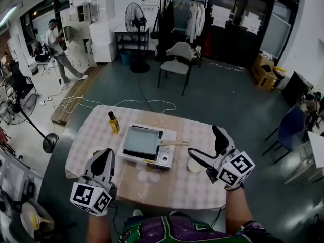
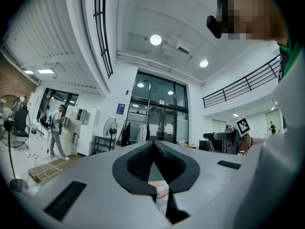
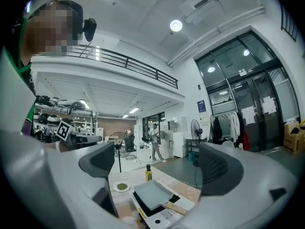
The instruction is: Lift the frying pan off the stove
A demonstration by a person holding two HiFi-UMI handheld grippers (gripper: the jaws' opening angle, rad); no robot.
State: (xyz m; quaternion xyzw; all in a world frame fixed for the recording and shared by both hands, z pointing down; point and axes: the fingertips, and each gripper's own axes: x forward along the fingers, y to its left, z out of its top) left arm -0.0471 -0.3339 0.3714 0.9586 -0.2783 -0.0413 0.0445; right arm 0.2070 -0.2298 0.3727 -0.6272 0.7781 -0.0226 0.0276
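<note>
A square grey frying pan (image 1: 140,140) with a wooden handle (image 1: 175,144) sits on a white portable stove (image 1: 165,159) in the middle of the table. In the right gripper view the pan (image 3: 151,194) lies low between the jaws, some way ahead. My right gripper (image 1: 202,139) hovers to the right of the stove, open and empty, near the handle's end but apart from it. At the table's near left edge my left gripper (image 1: 106,156) is shut on nothing; in its own view the pads (image 2: 153,160) meet.
A yellow oil bottle (image 1: 114,122) stands left of the stove on the checked tablecloth (image 1: 91,133). A small white dish (image 1: 195,165) lies under the right gripper. A little plate with something green (image 3: 122,187) shows beyond the stove. Chair (image 1: 176,65) and fans stand farther off.
</note>
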